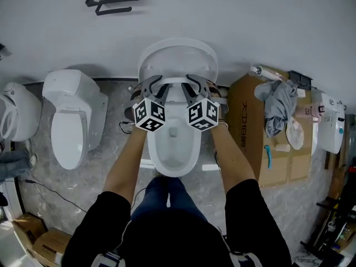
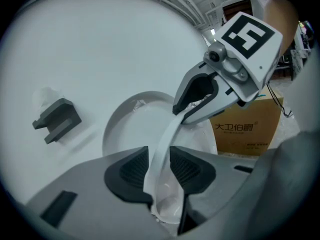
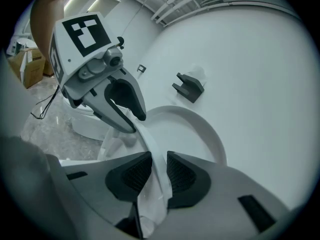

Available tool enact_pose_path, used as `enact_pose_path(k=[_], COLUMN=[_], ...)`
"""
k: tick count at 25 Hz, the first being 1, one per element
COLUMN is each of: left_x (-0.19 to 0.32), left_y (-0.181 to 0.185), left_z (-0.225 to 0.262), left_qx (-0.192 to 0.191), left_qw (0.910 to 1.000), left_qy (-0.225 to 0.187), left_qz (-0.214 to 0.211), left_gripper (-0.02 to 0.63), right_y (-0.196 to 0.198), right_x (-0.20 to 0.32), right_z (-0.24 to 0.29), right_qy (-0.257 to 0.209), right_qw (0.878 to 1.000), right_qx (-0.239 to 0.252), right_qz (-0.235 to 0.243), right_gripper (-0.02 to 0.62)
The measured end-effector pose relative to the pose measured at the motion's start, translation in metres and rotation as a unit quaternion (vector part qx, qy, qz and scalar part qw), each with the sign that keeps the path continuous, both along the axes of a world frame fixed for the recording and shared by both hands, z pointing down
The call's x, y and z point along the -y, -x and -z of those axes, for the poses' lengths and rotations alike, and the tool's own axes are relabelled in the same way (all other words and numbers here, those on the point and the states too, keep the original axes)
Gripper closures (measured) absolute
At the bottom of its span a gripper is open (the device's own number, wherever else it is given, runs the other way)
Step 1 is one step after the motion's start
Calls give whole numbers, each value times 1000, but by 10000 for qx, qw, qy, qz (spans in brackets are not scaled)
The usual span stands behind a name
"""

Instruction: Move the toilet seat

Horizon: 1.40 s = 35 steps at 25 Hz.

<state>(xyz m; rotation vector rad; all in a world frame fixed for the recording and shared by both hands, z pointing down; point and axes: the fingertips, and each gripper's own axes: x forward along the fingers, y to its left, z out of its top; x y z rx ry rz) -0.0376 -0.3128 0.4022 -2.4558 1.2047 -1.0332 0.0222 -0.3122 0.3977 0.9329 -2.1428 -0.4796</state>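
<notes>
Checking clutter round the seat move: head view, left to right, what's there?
Rounded white fixture cut off at the edge → white ceramic toilet → left gripper → white plastic toilet seat → right gripper → brown cardboard box → white boxy unit.

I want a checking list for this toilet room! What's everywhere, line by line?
Surface: grey marbled floor; the toilet bowl stands on it.
Job's things: toilet seat held up off the bowl; lid upright against the wall.
Clutter: cardboard box with a grey cloth on top.
Grippers: left gripper and right gripper, jaws of both closed on the seat's rim.
Cables: black cable on the floor.
Surroundings: second toilet, white wall, dark bracket on it.
</notes>
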Motion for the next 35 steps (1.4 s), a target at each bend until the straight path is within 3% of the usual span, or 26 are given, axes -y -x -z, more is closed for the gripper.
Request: enact_pose_path(k=[2,5,10,14,22,28,35], left_x=[-4,-8,-9,-7,4,17,31], left_y=[1,4,3,2,2,2,3], left_z=[2,4,6,1,1,0,-3], left_qx=[-67,-225,-152,-262,-124,-108,-73], left_qw=[9999,9996,9995,9996,9999,9998,9997], left_qy=[-117,-165,-263,-126,-50,73,116], left_qz=[16,31,-13,54,46,131,184], left_gripper=[474,535,586,592,598,598,598], right_y=[0,0,0,0,-5,-16,-23], right_x=[2,6,11,14,15,14,10], right_z=[0,0,-1,-1,5,9,2], right_qy=[8,1,8,51,-170,-188,-80], right_qw=[10000,10000,9999,9997,9972,9944,9942], right_qx=[2,6,-44,14,350,608,575], right_qz=[-44,-78,-128,-247,-635,-842,-907], right_gripper=[486,486,486,484,480,548,569])
